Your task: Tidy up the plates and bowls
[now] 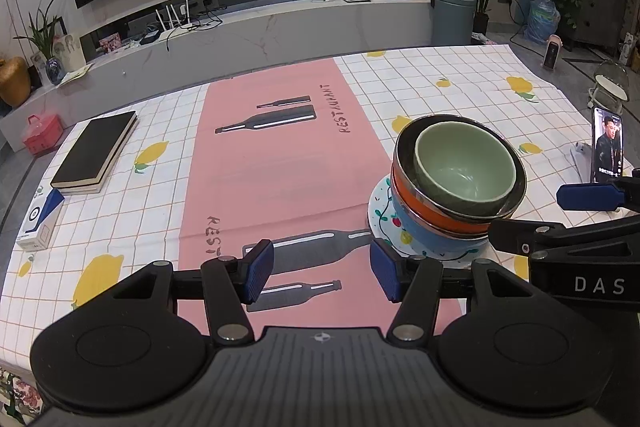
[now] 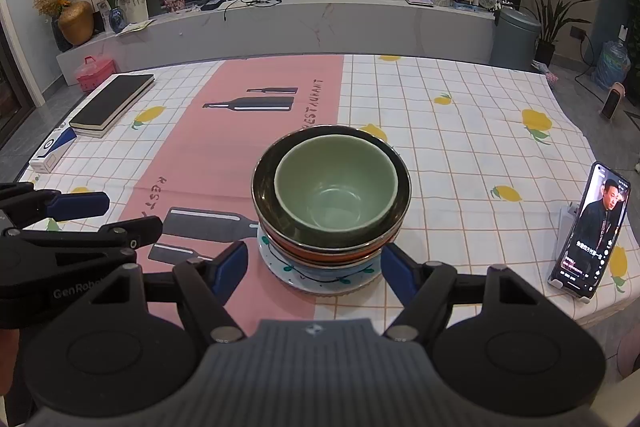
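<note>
The stack of bowls (image 2: 331,203), a green bowl (image 2: 336,193) nested in a steel-rimmed orange one over a blue one, sat on a patterned plate (image 2: 320,277) straight ahead of the right gripper (image 2: 314,273), whose jaws stood apart either side of the plate, clamped on nothing. The left gripper (image 1: 322,269), jaws also apart and empty, had the stack off to its right. The surface wore a lemon-check cloth (image 2: 460,131); a phone (image 2: 592,231) stood propped nearby, with a television wall beyond.

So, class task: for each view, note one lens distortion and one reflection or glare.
Left wrist view: the table edge bows, and the steel bowl rim glints. Right wrist view: the TV shelf curves, and the phone screen glows brightly.
</note>
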Tool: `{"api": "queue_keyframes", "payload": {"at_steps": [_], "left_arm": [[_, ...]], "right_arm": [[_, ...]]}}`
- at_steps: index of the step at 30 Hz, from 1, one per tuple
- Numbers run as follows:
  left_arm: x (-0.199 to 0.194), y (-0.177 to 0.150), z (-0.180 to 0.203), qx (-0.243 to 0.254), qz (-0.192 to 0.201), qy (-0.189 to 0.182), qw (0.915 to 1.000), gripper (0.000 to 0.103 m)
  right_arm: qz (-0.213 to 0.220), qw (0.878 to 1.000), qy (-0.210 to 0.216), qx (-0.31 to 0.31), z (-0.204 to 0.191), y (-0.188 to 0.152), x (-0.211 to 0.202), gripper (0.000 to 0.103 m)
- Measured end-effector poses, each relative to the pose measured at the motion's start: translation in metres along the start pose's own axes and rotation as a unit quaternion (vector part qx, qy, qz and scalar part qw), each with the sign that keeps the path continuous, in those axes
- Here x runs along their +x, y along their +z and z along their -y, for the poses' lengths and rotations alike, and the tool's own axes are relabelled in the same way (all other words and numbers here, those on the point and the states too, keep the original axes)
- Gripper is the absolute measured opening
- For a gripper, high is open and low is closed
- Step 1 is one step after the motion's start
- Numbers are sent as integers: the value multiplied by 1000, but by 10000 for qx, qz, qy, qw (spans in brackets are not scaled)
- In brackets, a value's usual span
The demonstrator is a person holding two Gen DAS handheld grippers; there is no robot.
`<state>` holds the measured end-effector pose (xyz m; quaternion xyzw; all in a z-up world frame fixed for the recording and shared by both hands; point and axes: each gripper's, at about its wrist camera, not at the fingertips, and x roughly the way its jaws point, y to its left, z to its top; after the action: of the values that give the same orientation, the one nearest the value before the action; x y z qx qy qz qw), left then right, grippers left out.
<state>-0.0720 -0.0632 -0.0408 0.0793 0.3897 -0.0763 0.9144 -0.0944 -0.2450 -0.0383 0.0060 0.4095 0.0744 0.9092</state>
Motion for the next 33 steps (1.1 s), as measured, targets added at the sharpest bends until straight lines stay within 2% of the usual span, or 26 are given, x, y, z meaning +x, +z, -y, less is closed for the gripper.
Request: {"api": "queue_keyframes", "payload": {"at_steps": [33], "left_arm": [[0,-1,0,-73,-19,-10,10000,66]], "right_arm": [[-18,10000,32,-9,-2,0,3,73]]}}
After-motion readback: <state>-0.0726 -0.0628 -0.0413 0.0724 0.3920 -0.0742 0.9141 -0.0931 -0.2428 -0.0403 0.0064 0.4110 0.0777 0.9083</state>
